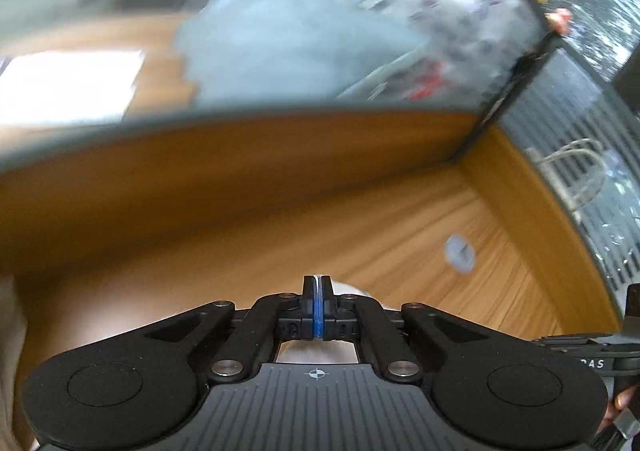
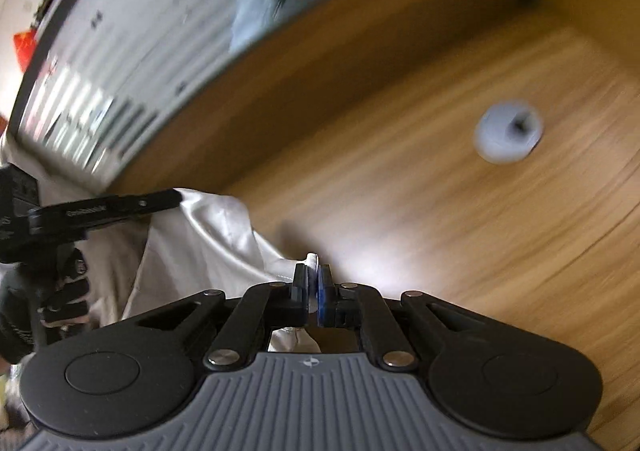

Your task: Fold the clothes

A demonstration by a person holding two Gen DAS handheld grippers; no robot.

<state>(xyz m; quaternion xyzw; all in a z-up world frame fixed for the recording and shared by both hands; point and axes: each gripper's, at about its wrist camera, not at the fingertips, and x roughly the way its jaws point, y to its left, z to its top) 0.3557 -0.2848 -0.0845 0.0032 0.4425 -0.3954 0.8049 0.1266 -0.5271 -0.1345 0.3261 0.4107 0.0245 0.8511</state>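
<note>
A pale off-white garment [image 2: 208,235] hangs between the two grippers above the wooden table [image 2: 400,211]. My right gripper [image 2: 313,275] is shut on an edge of it, a thin strip of cloth showing between the jaws. My left gripper [image 1: 317,287] is shut on another edge of the same garment [image 1: 352,289], which peeks out behind and below the jaws. In the right wrist view the left gripper [image 2: 160,198] shows from the side at the cloth's upper left corner. Both views are motion-blurred.
A grey round cable grommet [image 2: 508,135] sits in the tabletop; it also shows in the left wrist view [image 1: 459,253]. Raised wooden partitions [image 1: 240,171] border the desk at the back and right. A glass panel [image 1: 360,31] stands above the back partition.
</note>
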